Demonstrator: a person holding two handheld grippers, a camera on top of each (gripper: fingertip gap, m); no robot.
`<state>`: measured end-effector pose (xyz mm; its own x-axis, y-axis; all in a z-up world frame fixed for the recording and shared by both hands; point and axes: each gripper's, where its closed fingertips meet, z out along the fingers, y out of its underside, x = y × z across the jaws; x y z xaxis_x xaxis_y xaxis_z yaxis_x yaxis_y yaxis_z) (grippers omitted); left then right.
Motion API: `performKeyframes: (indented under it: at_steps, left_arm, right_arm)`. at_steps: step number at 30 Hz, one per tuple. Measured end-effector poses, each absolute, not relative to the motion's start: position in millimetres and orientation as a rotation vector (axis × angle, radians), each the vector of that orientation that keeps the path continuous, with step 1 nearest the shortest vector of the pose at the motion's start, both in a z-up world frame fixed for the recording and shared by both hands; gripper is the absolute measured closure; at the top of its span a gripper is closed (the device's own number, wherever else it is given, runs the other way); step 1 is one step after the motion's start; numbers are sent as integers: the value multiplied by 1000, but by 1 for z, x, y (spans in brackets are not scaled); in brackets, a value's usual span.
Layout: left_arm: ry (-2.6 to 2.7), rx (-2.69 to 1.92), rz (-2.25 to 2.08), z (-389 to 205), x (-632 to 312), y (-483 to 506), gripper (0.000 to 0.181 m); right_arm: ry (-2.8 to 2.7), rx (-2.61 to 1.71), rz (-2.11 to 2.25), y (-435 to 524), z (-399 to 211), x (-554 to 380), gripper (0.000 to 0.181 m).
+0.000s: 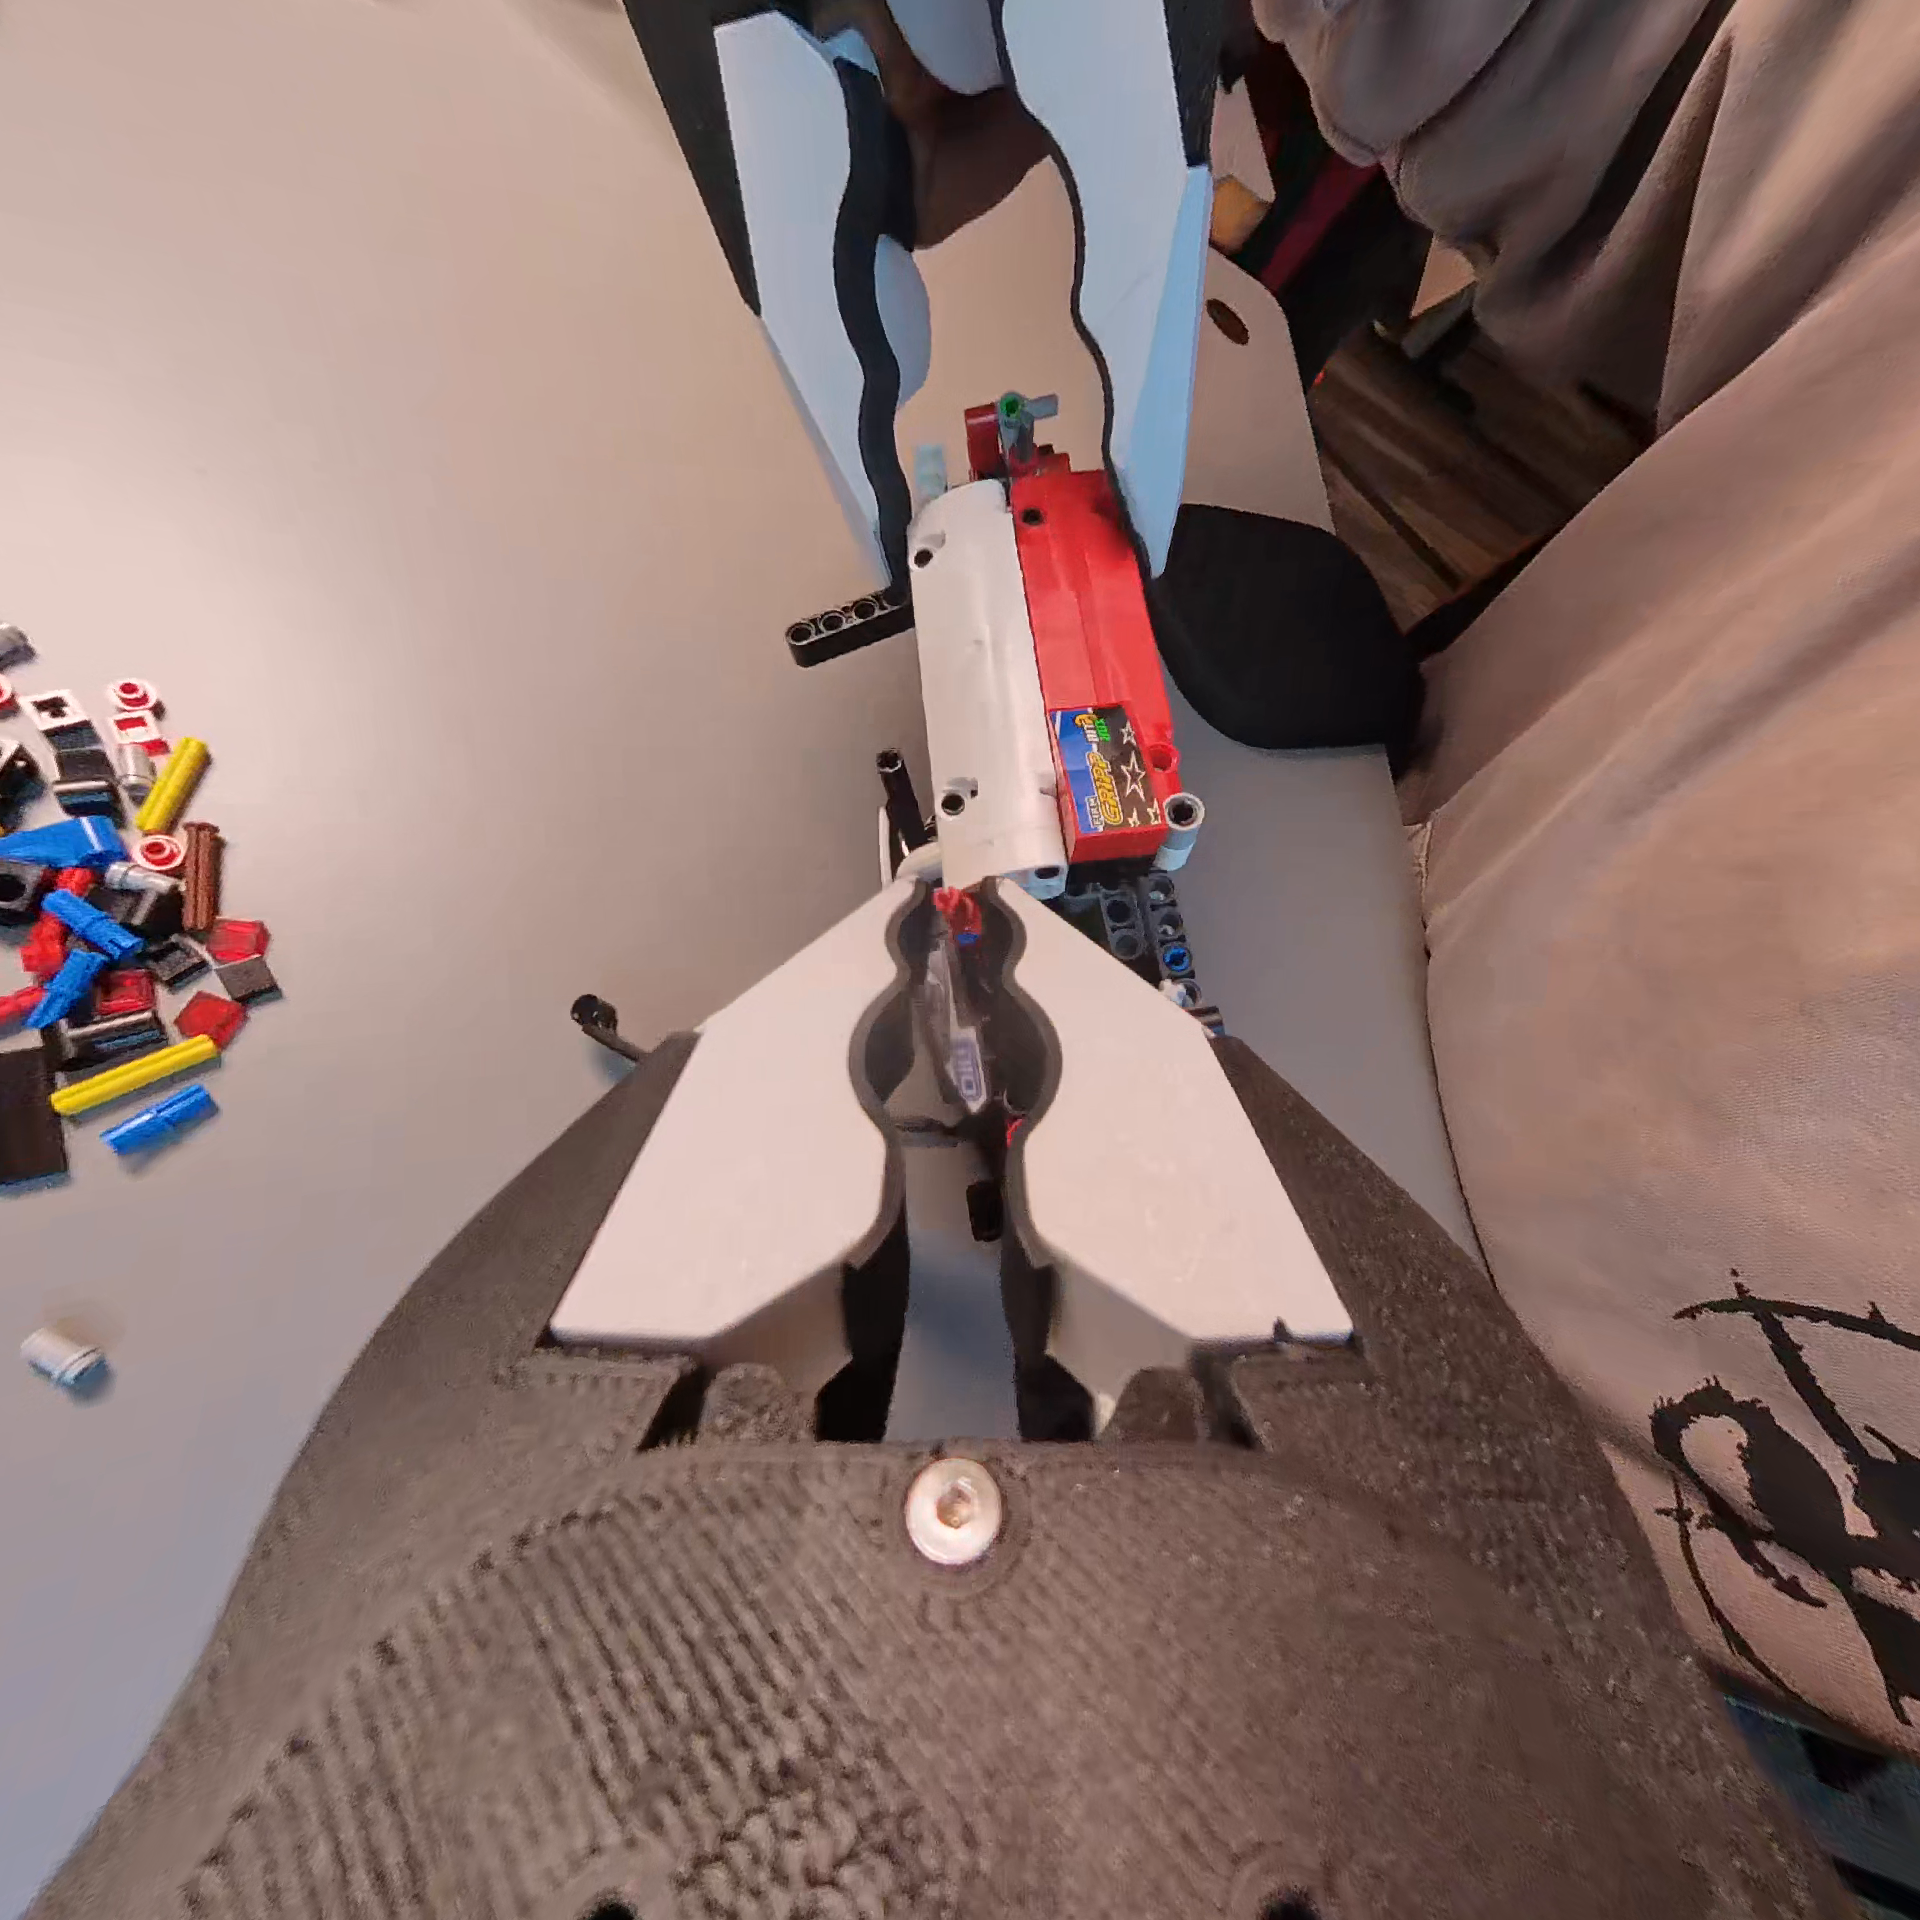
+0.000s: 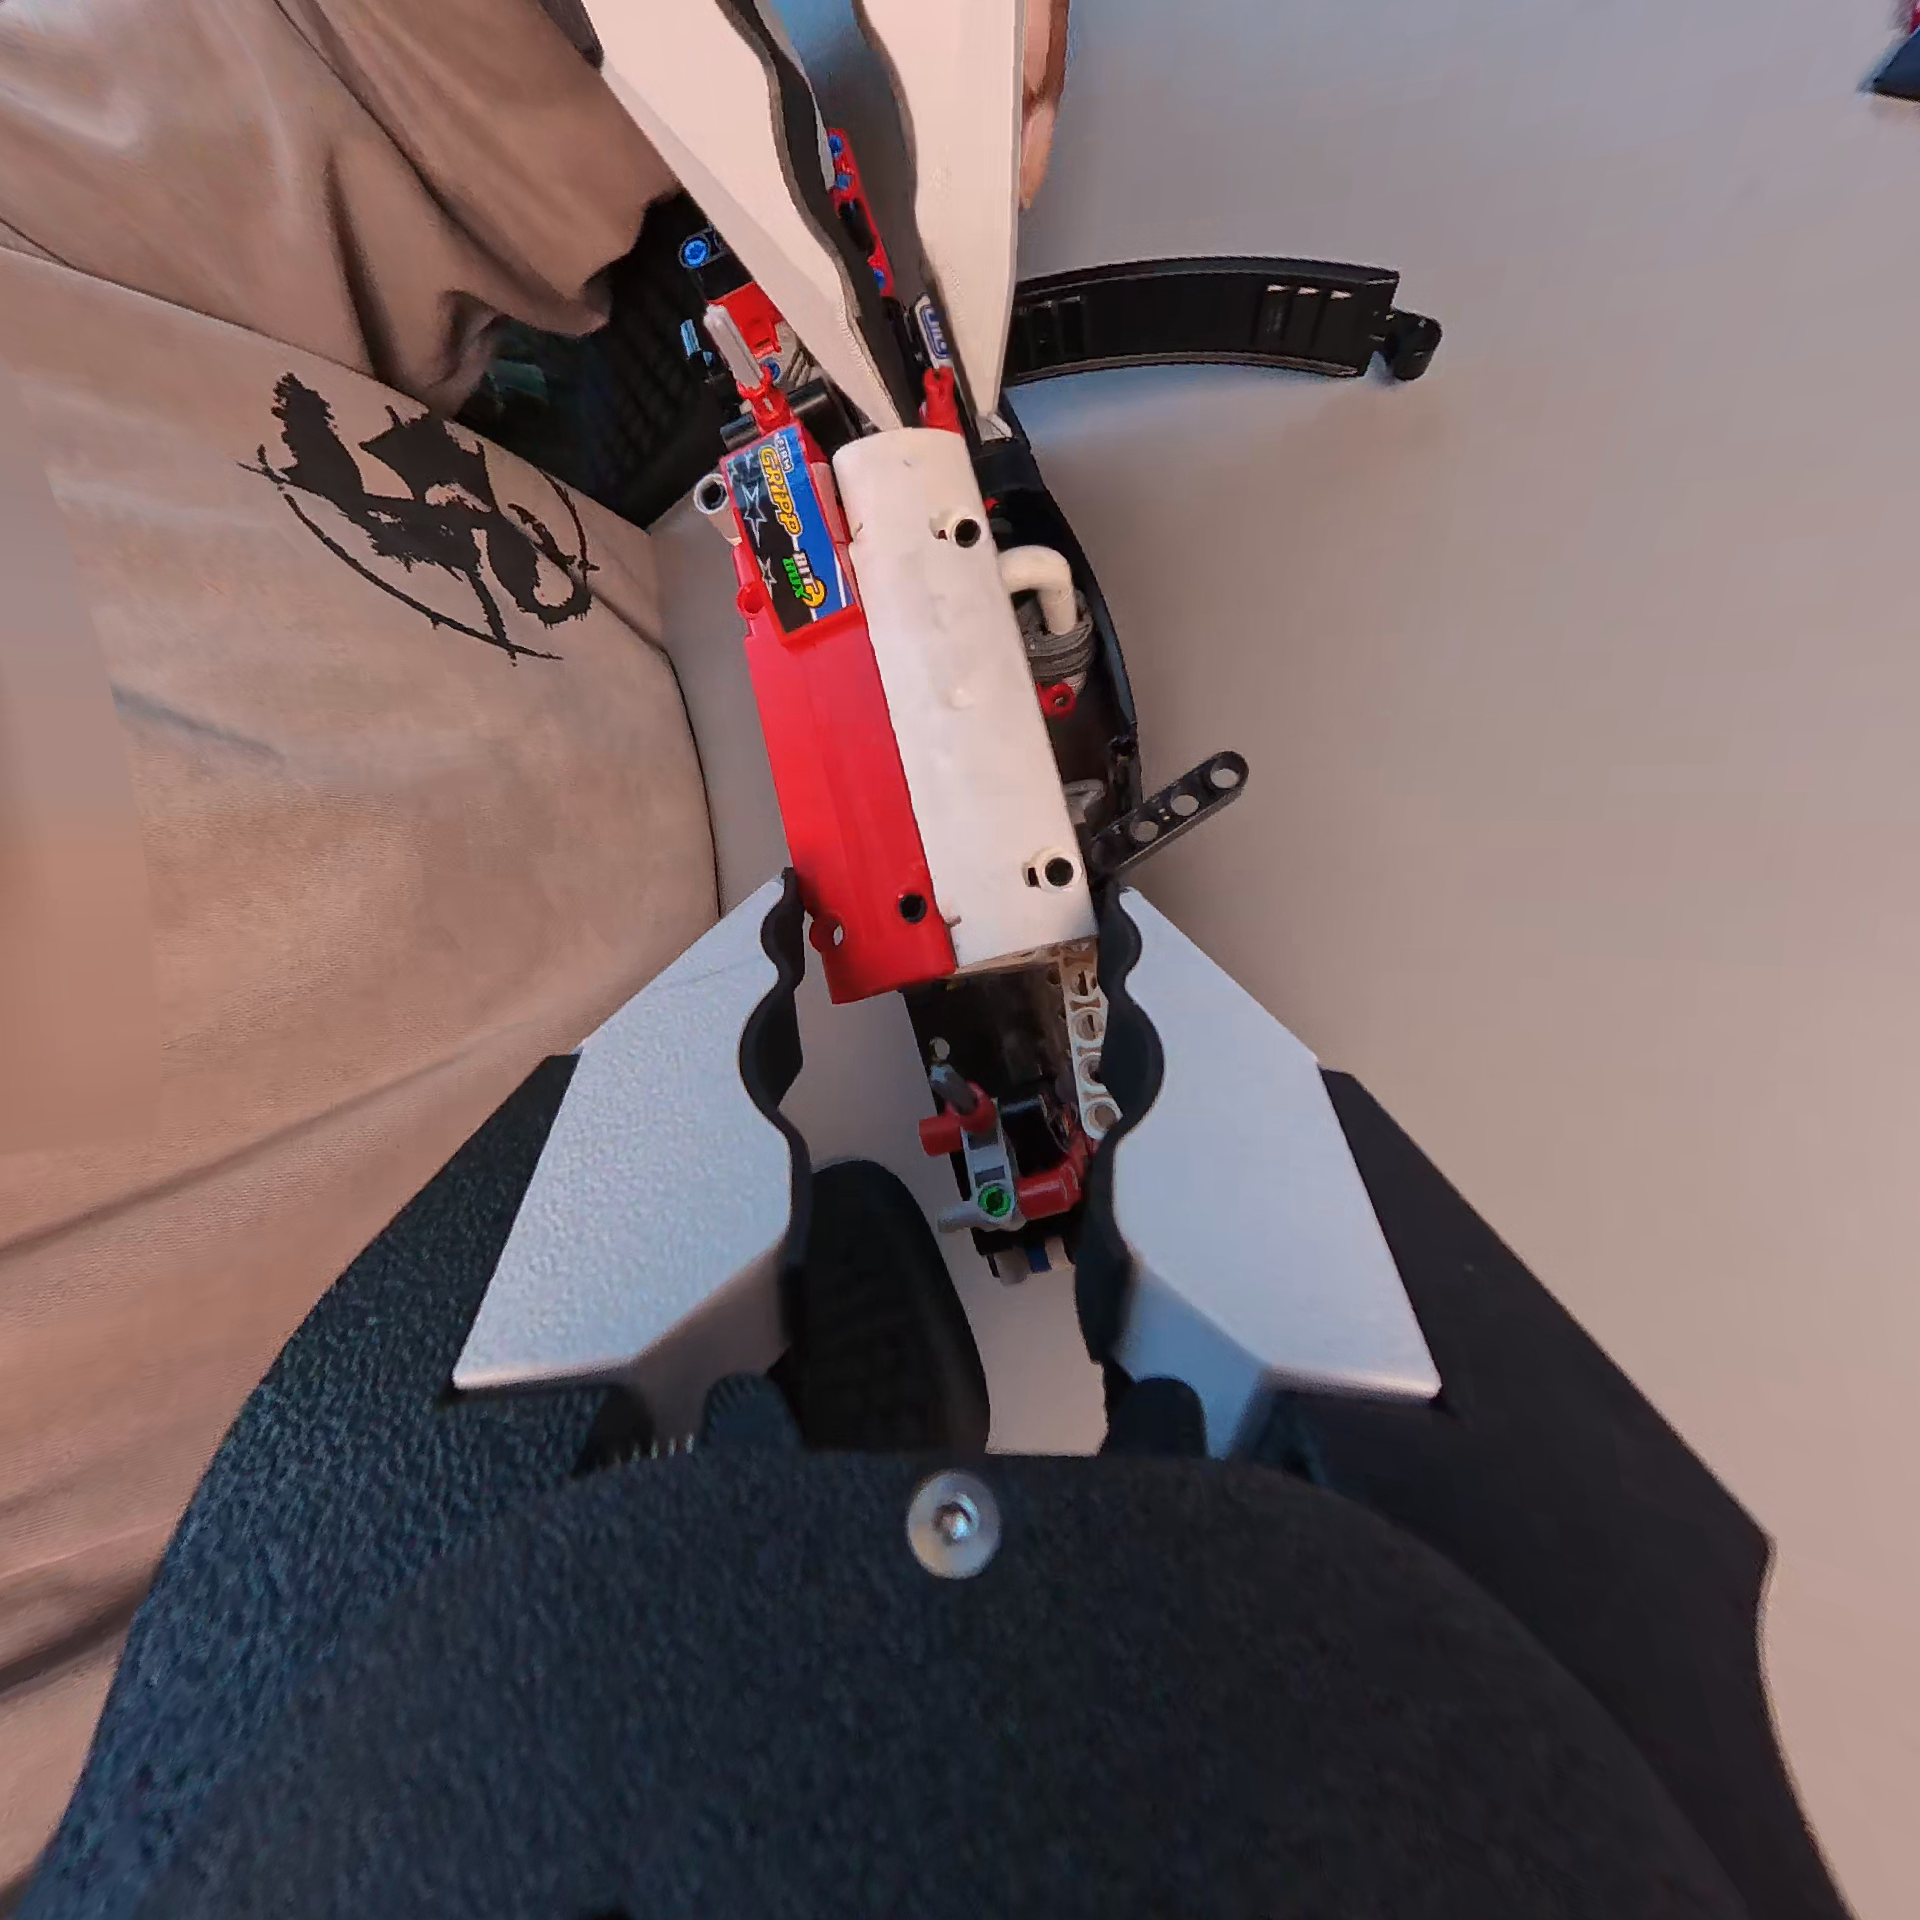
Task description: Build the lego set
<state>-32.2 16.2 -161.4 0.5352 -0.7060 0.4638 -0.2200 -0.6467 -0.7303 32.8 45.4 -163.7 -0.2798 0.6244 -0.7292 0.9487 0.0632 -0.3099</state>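
A lego model [image 1: 997, 665] with a white and a red panel and a sticker is held between both grippers above the grey table [image 1: 468, 416]. My left gripper [image 1: 958, 894] is shut on a thin end of the model, where a red pin and a clear piece show between its fingers. My right gripper [image 1: 1023, 556] grips the model's far end. In the right wrist view the right gripper [image 2: 951, 935] is shut across the wide end of the model [image 2: 935, 707], and the left gripper [image 2: 935, 410] holds the opposite end. A black beam [image 2: 1174, 810] sticks out sideways.
A pile of loose lego pieces [image 1: 104, 904] lies at the left of the table, with a small grey cylinder [image 1: 64, 1356] nearer. A black curved piece [image 2: 1216, 312] lies beyond the model. A black tyre [image 1: 1278, 623] lies by the table edge. A person's beige shirt [image 1: 1714, 935] is close. Tip to tip, the grippers are about 8 cm apart. The small grey cylinder [image 1: 64, 1356] is about 15 cm from my left fingertips.
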Motion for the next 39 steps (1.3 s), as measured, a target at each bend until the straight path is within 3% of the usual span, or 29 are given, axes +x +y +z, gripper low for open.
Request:
performKeyframes:
  at_steps: [9, 17, 32, 39]
  left_arm:
    - [823, -2191, -986, -162, -32, 7, 179]
    - [864, -2171, -1103, -161, -29, 3, 179]
    - [946, -2062, -1196, -162, -26, 2, 179]
    - [908, -2067, -1247, -162, -26, 1, 179]
  right_arm:
    - [1999, 1554, -1110, 41, -162, 29, 127]
    - [2160, 1542, -1255, 37, -154, 26, 112]
    - [2702, 1247, -1086, 20, -156, 20, 122]
    - [3155, 1124, -690, 22, -174, 16, 140]
